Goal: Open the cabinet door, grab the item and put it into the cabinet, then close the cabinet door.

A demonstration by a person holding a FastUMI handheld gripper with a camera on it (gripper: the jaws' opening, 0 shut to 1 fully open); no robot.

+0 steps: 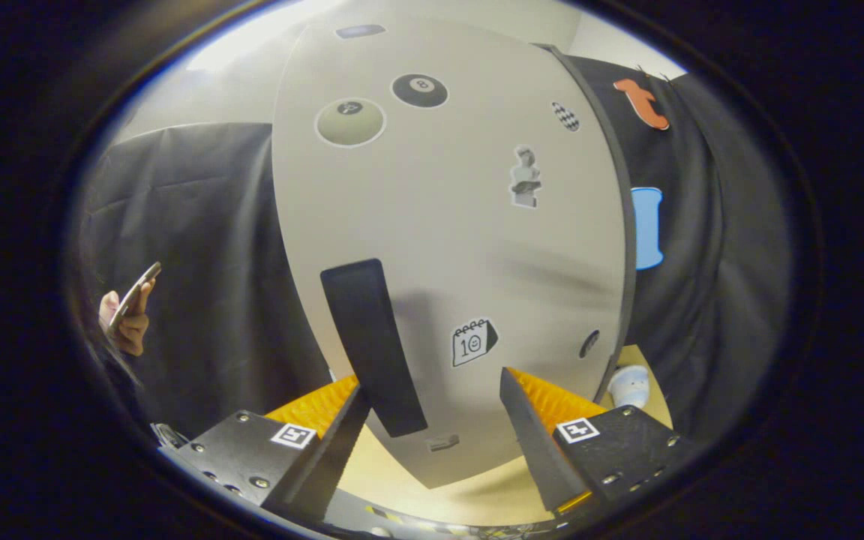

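Cabinet door (pixel 447 247): closed face of the cabinet, standing upright just ahead of the fingers and rising well beyond them; long axis vertical, leaning slightly in the fisheye picture.
Door surface: smooth, matte, pale grey-beige panel with a dark edge (pixel 627 225) running down its right side; flat, though the lens bows it into a dome.
Handle (pixel 373 346): long, narrow black bar fixed to the lower left of the door; long axis near vertical, top tilted a little left, bottom end reaching down between the fingers, close to the left one.
Stickers: black eight-ball (pixel 420 91) and olive ball (pixel 350 121) near the top; small statue bust (pixel 526 177) right of centre; calendar sticker (pixel 473 342) just right of the handle; checkered oval (pixel 565 116) near the upper right edge.
Gripper (pixel 432 409): fingers spread wide, nothing held; the handle's lower end lies in the gap, whether the left finger touches it cannot be told.
Fingers: ribbed inner pads (pixel 552 397); square coded markers on the bodies behind them.
Table (pixel 469 502): light wood-toned top under the cabinet.
White object (pixel 629 385): small, rounded, on the table right of the door's lower corner; detail too small to tell.
Surround: black cloth wall on both sides.
Person: a hand (pixel 128 322) holding a phone, far left, well apart from the cabinet.
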